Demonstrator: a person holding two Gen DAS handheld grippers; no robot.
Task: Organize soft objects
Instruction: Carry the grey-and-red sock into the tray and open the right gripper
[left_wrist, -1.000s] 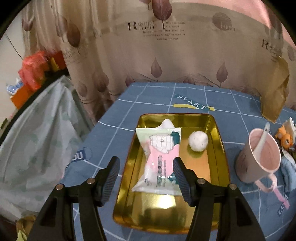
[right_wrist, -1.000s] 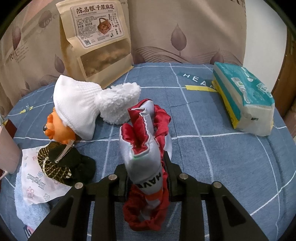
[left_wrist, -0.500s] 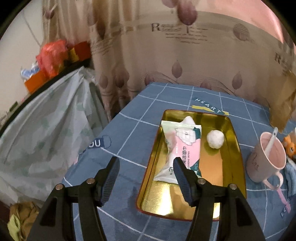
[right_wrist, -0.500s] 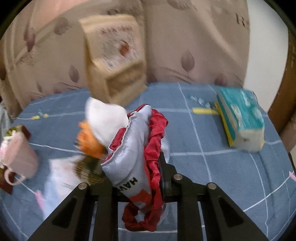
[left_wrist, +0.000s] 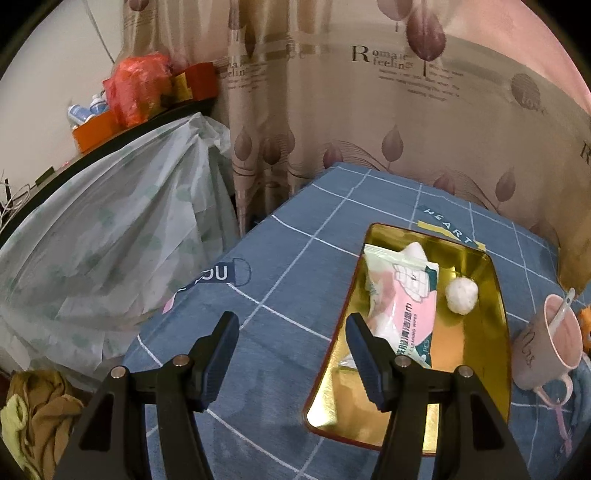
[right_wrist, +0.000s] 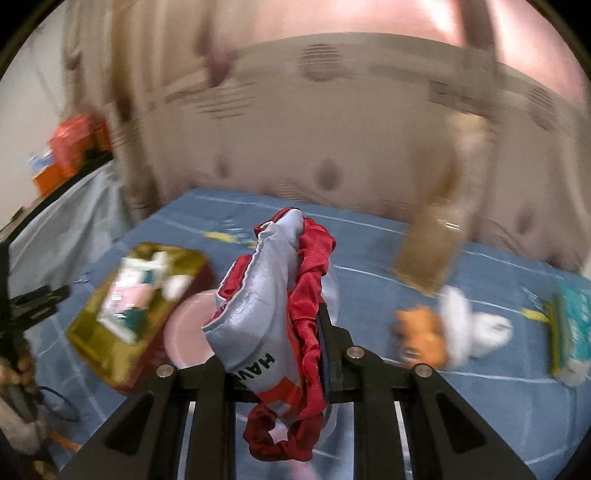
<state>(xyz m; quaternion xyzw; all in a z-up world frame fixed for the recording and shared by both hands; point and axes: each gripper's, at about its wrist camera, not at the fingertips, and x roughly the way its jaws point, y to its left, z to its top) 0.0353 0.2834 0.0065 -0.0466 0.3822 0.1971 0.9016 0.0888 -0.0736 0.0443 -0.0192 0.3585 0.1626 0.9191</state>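
Your right gripper (right_wrist: 280, 354) is clamped on the red-and-grey "HAV" pouch (right_wrist: 266, 295); your left gripper (left_wrist: 291, 354) gapes empty over the "YOU"/"HEART" tablecloth (left_wrist: 280, 295).

Right view blurred: gold tray (right_wrist: 92, 325) and plush toy (right_wrist: 421, 336) smeared.

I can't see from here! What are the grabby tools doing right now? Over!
Left tool open, empty, beside the gold tray. Right tool shut on the red and grey cloth pouch, up off the table. Pink mug stands next to the tray.
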